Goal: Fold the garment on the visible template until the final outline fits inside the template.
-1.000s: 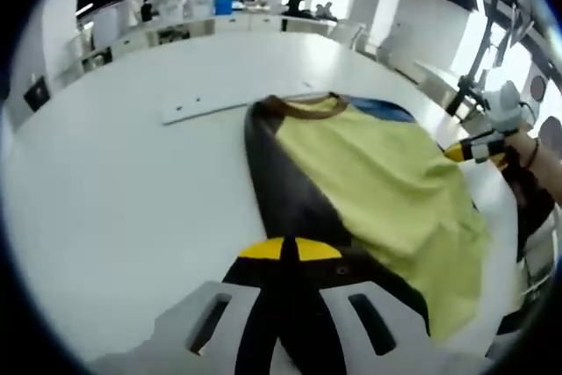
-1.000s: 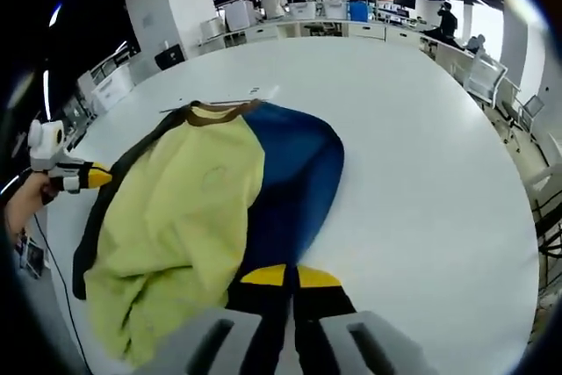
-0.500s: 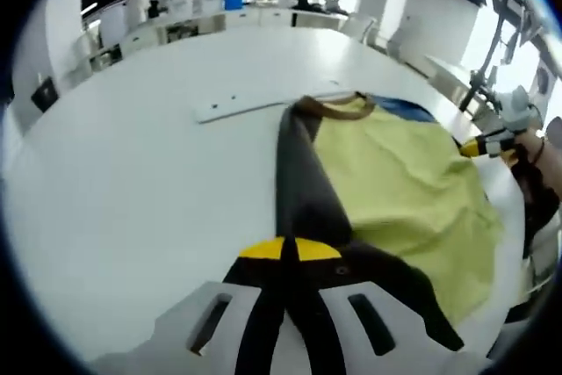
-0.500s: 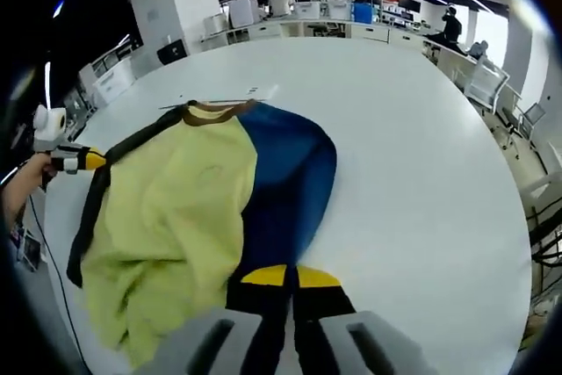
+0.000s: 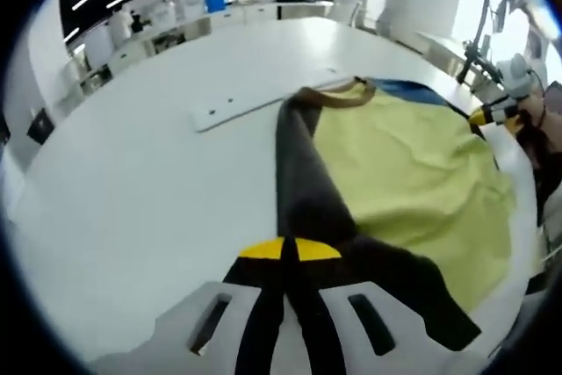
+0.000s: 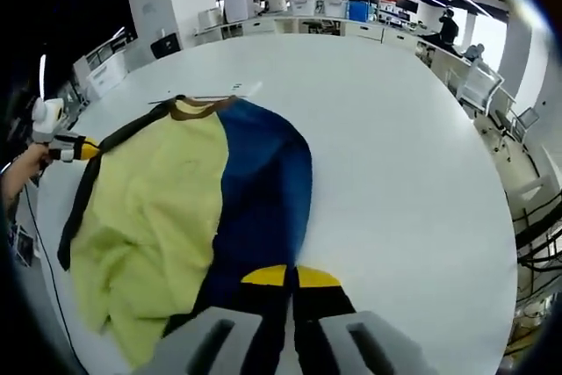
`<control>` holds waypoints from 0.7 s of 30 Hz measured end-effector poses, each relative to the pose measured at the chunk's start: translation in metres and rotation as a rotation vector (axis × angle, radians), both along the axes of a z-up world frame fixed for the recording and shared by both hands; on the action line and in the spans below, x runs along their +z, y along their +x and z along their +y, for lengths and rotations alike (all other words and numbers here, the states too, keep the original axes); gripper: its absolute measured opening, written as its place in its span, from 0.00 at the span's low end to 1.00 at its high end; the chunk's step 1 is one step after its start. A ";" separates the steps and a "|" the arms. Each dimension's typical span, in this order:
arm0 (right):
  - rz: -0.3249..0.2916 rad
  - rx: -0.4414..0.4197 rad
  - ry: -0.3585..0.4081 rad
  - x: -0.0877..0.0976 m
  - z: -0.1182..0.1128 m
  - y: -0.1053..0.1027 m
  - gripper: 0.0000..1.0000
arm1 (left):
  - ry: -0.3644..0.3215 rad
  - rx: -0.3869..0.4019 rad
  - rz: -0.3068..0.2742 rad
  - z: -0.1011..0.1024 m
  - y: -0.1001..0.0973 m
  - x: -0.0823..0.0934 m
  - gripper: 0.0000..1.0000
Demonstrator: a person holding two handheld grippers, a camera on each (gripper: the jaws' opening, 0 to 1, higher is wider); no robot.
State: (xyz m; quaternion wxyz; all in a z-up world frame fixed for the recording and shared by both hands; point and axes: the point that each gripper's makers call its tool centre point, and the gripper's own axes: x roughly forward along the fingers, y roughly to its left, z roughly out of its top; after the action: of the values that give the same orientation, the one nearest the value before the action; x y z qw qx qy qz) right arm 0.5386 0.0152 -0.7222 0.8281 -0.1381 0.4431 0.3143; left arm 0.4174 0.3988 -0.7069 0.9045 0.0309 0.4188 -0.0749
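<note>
1. Where the white table [image 5: 132,182] spreads under both views, the shirt [image 5: 413,173] lies flat on it, its yellow-green body flanked by a dark side and a blue side.
2. Left gripper view: the left gripper [image 5: 290,256] has its yellow-tipped jaws pressed together on the shirt's dark sleeve [image 5: 303,173], which runs from the jaws up to the brown collar [image 5: 338,96].
3. A flat white template strip [image 5: 263,101] lies on the table just beyond the collar, touching or nearly touching it; cannot tell which.
4. Right gripper view: the right gripper [image 6: 290,280] is closed on the blue sleeve [image 6: 263,191], the cloth leading straight into the jaws.
5. The yellow-green body sits to the view's left of the blue part, rumpled at its near edge.
6. The left gripper also shows at the far left of this view, at the shirt's dark edge, a hand [image 6: 18,173] behind it.
7. Desks and chairs [image 6: 479,81] stand beyond the table; people are in the far background.
</note>
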 end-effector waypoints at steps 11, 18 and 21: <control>-0.021 -0.035 -0.064 -0.004 -0.023 0.022 0.00 | -0.034 -0.048 -0.007 0.005 0.002 0.002 0.00; -0.041 -0.075 -0.090 -0.005 -0.037 0.045 0.00 | -0.058 -0.074 -0.006 0.007 0.001 0.003 0.00; -0.035 -0.086 -0.089 -0.006 -0.039 0.053 0.00 | -0.095 -0.053 -0.003 0.009 0.001 0.001 0.00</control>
State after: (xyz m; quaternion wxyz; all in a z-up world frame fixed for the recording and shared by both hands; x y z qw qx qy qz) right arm 0.5912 -0.0242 -0.7279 0.8415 -0.1610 0.4478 0.2558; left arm 0.4186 0.4074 -0.7056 0.9032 -0.0009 0.4124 -0.1187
